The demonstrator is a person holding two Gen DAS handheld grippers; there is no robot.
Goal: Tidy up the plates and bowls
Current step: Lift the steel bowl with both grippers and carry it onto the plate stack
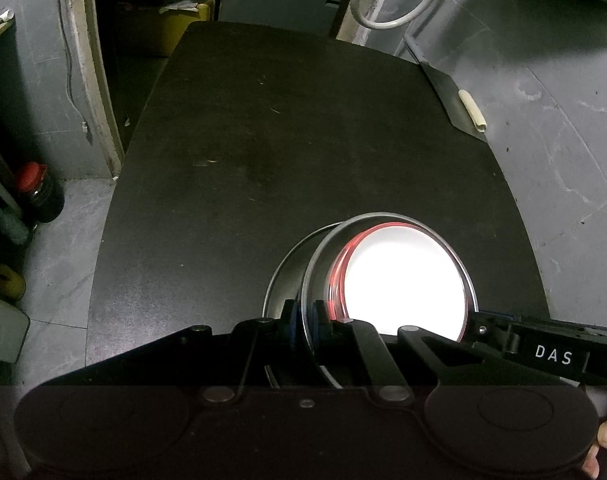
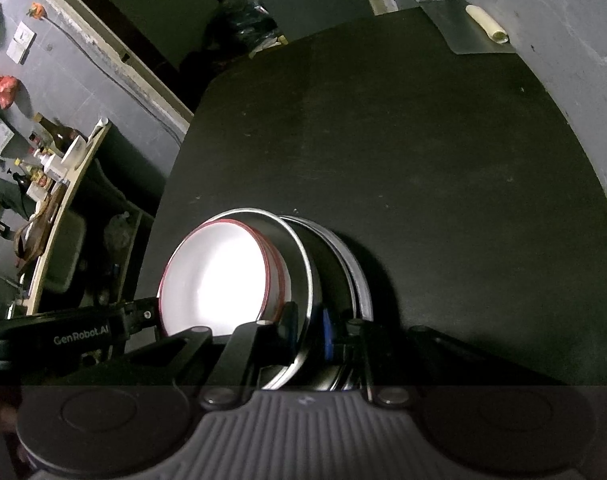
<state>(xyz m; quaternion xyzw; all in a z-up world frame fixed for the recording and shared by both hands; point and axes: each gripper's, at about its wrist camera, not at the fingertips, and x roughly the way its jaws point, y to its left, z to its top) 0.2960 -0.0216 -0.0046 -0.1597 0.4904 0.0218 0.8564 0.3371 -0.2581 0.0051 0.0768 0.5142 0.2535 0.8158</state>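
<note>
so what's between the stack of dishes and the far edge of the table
Nothing: in both wrist views the black table is bare from the steel bowl with the white plate inside to its far edge.

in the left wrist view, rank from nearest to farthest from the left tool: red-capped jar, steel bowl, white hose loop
1. steel bowl: its rim sits between the left tool's fingers, low centre.
2. red-capped jar: on the floor, far left of the table.
3. white hose loop: beyond the table's far edge, top right.

bare black tabletop beyond stacked bowls
</note>
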